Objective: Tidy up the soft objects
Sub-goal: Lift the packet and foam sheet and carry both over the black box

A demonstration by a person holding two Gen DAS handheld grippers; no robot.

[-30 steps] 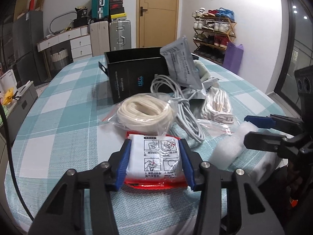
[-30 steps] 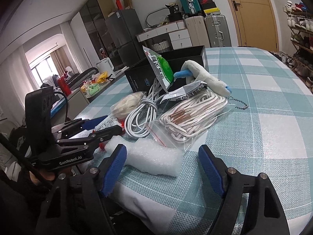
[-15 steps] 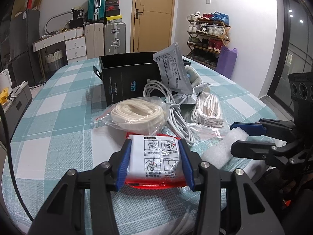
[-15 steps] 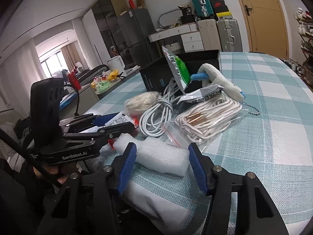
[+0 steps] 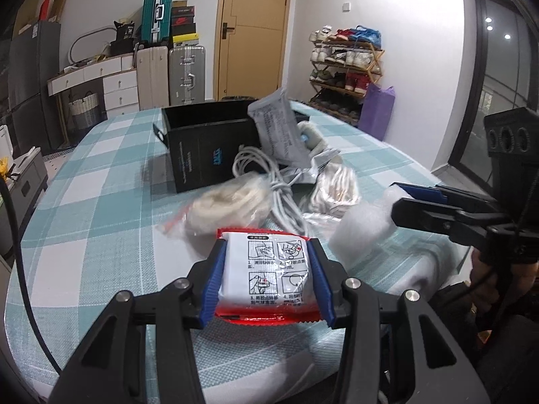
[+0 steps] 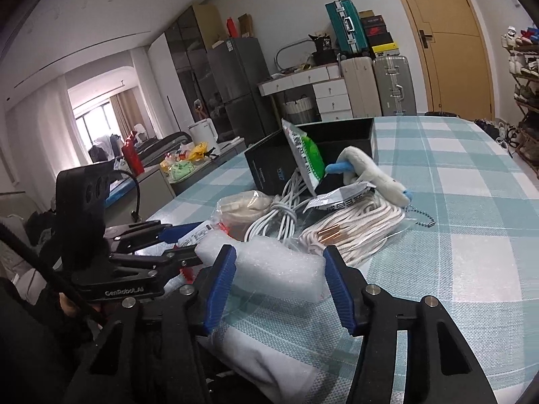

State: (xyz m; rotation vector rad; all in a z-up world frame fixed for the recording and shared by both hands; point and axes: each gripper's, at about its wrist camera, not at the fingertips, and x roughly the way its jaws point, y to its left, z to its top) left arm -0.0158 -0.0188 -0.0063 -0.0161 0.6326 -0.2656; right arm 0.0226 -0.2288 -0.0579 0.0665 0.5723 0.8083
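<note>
My left gripper (image 5: 267,252) is shut on a white packet with a red edge (image 5: 267,276) and holds it above the checked tablecloth (image 5: 101,202). My right gripper (image 6: 278,256) has closed around a white foam block (image 6: 276,272), its blue pads against both sides; the block also shows in the left wrist view (image 5: 363,232). Beyond lie a bagged cream cord (image 5: 225,205), a white cable bundle (image 6: 279,219), bagged white rope (image 6: 357,232), a plush toy (image 6: 374,175) and a grey pouch (image 5: 279,131) leaning on an open black box (image 5: 209,155).
The table's near edge runs just below both grippers. The right gripper's arm (image 5: 471,222) shows at the right of the left wrist view. Suitcases (image 5: 185,74), drawers and a shoe rack (image 5: 347,74) stand far behind the table.
My right gripper has closed in from wide open onto the foam block. My left gripper has lifted the packet and pulled back a little from the pile.
</note>
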